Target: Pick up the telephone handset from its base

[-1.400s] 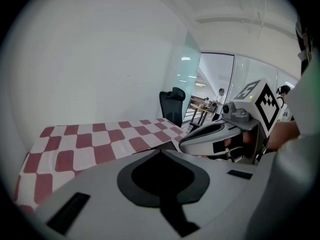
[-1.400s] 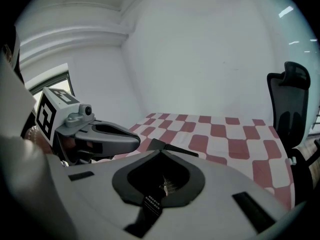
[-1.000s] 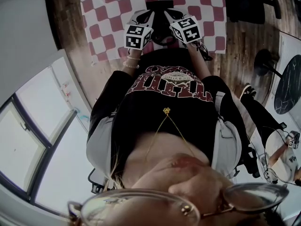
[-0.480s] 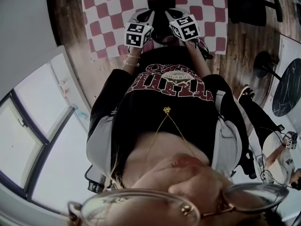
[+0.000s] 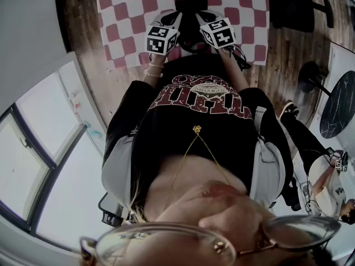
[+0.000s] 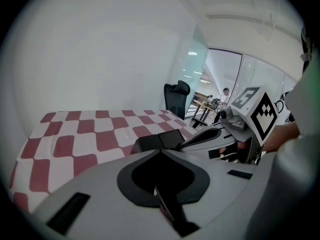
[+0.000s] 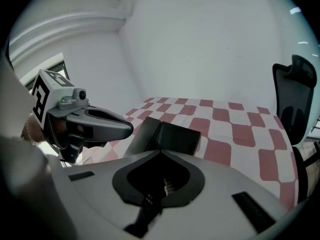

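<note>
The black telephone sits on the red-and-white checkered tablecloth, just past both grippers. It shows as a dark boxy shape in the left gripper view and as a wedge in the right gripper view; I cannot tell handset from base. My left gripper and right gripper hover side by side near the table's front edge, tips angled toward the phone. The left gripper has its jaws together with nothing in them. The right gripper is shut the same way, short of the phone.
A black office chair stands beyond the table's far side. Wooden floor surrounds the table, with a dark round table at the right and windows at the left. The person's torso fills the lower head view.
Almost nothing differs; the head view has shifted slightly and both grippers hold their places before the phone.
</note>
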`<state>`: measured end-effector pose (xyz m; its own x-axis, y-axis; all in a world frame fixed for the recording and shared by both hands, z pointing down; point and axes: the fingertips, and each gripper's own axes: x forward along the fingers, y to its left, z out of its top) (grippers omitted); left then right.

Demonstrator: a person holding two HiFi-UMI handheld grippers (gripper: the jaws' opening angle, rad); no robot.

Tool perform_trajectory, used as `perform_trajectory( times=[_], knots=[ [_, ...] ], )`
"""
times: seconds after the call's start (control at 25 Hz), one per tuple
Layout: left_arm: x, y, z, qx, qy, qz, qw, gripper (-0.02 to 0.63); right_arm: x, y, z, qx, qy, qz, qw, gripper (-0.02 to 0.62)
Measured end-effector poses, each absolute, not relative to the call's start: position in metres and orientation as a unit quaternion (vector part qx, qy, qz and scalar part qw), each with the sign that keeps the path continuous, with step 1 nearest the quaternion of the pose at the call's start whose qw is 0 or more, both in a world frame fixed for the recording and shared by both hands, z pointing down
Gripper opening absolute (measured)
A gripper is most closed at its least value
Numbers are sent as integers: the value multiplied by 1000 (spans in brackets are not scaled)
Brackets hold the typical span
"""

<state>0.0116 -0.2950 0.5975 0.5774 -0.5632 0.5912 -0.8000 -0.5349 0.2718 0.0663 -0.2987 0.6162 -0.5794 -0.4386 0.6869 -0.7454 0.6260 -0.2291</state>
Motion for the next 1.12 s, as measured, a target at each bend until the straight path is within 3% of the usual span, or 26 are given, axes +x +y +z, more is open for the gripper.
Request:
perform_trajectory(
  times=[1.12],
  knots=[
    [-4, -272, 636, 838, -357, 248, 331, 12, 68, -299, 618, 352, -857, 257, 276, 18]
  ],
)
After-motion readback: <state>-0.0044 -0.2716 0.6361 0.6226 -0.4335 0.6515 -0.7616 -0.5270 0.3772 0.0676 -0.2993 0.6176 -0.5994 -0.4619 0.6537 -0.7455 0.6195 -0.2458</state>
